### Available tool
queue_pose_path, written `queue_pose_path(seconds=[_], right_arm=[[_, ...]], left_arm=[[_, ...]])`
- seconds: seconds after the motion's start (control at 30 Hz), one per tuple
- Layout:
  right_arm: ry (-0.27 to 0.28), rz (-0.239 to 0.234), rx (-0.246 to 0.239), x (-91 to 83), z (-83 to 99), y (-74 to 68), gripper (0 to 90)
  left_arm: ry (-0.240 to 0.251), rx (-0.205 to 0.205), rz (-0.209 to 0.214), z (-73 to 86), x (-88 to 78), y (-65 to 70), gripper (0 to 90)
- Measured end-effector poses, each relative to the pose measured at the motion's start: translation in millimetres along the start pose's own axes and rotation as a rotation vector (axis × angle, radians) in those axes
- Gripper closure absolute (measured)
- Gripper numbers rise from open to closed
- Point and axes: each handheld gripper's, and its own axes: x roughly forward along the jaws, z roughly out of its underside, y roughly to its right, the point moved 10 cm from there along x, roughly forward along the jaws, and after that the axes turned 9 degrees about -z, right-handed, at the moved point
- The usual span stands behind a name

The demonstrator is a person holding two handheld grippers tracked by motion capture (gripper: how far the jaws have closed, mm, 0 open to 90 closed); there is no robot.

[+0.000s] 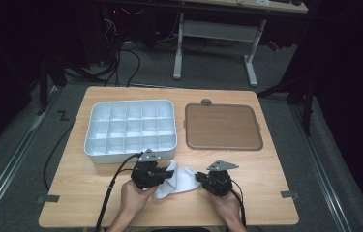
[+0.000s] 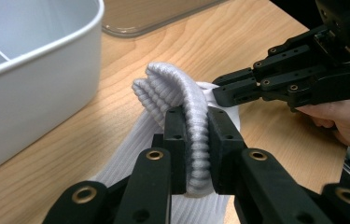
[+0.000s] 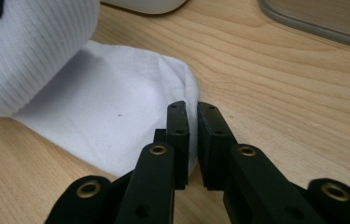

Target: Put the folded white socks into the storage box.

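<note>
High view: white sock [image 1: 181, 180] lies on the wooden table [image 1: 266, 193] near the front edge, between the two hands, just in front of the white compartment tray [image 1: 129, 129]. Brown lid [image 1: 222, 126] sits to the tray's right, well apart from the sock. Left gripper [image 1: 165, 175] is on the sock's cuff end, right gripper [image 1: 201, 178] on the opposite end. My read: one gripper per end so the sock can be stretched or folded, probably before it goes into a tray cell. Jaw gaps can't be read at this range.

Left gripper view: jaws nearly closed, clamped on the ribbed cuff [image 2: 189, 116], which is bunched into a ridge standing up between the pads. Firm pinch; it looks like the anchor for the fold. The right gripper [image 2: 219, 93] comes in from the right, tips touching the sock fabric behind the cuff. Tray wall [image 2: 37, 88] is close on the left. This view settles the cuff grip, which the overhead can't.

Right gripper view: jaws almost together, pinching the thin edge of the sock [image 3: 116, 121] at its rounded end; fabric sits between the pads on the left side, a narrow slit still visible above. Sock body lies flat on the table here, with the ribbed part [image 3: 32, 51] lifted at upper left. Edge grip is shallow, so it could slip under pull.
</note>
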Motion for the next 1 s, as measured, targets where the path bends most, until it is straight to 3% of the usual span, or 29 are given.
queue_pose_path(seconds=[0.57, 1.0], right_arm=[[0.002, -0.012, 0.003, 3.7, -2.0, -5.4, 84.1], [-0.004, -0.014, 0.002, 5.6, -0.5, -7.3, 84.1]], left_arm=[[-0.047, 0.059, -0.029, 20.6, 20.4, 6.5, 78.8], [-0.060, 0.072, -0.059, 30.4, 35.9, 3.1, 75.9]])
